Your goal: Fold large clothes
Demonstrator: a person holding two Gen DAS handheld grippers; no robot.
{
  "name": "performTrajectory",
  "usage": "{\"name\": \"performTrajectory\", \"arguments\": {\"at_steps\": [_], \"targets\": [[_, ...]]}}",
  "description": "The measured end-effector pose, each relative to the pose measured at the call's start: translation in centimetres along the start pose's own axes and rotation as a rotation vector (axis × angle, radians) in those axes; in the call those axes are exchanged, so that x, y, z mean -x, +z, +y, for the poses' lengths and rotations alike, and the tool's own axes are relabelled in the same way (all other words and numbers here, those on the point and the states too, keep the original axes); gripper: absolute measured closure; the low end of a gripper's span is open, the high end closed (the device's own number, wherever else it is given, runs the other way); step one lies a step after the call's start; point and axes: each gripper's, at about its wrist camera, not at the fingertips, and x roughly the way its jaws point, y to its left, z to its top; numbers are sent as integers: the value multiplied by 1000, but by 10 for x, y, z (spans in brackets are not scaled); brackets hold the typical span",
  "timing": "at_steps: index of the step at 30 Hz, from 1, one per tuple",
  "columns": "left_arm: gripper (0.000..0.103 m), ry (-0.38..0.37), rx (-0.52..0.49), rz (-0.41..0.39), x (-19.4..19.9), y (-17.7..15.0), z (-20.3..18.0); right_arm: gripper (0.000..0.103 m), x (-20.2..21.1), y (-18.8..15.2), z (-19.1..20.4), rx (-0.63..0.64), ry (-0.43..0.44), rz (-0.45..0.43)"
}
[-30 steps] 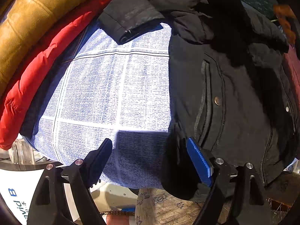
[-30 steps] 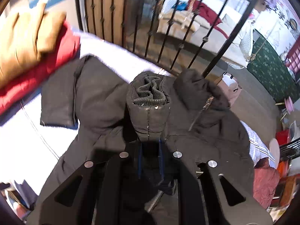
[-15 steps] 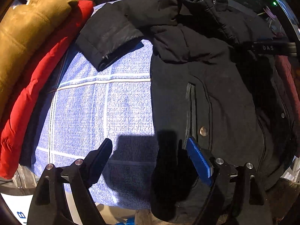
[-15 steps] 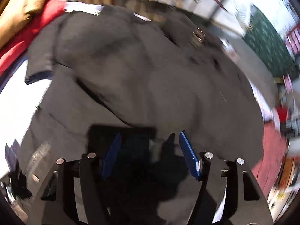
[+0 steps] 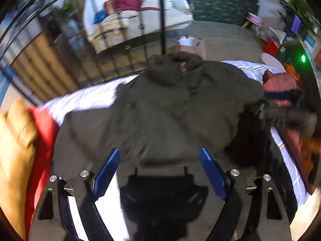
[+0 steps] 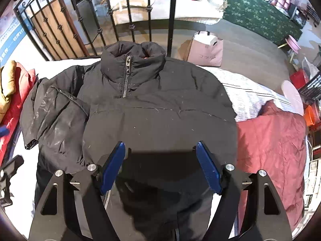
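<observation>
- The right gripper (image 6: 160,166) has let go of the collar it was pinching a second ago and is now hovering spread over the black jacket (image 6: 156,116); the left view has swung up from the hem.
- Left: tan and red coats (image 6: 14,92) are sitting stacked aside — apparently finished.
- Centre: the jacket is lying zipped, front up, on the checked sheet (image 6: 246,94), one sleeve folded inward to narrow it.
- The left gripper (image 5: 160,170) is hanging spread above it — blurred, probably mid-swing.
- Right: a maroon garment (image 6: 268,132) is waiting.

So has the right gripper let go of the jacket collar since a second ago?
Yes. The right gripper is open and pulled back from the black jacket's collar toward its hem, against the iron fence.
</observation>
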Motion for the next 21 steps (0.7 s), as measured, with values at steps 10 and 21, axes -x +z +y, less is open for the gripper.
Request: {"name": "performTrajectory", "arguments": {"at_steps": [10,21], "targets": [[24,-21,89,290,-116,-3,-8,29,-73,-47,-45,149,-61,143],[5,10,65,360,-160,-8,-20,19,-85,-48,-33,152,-101,138]]}}
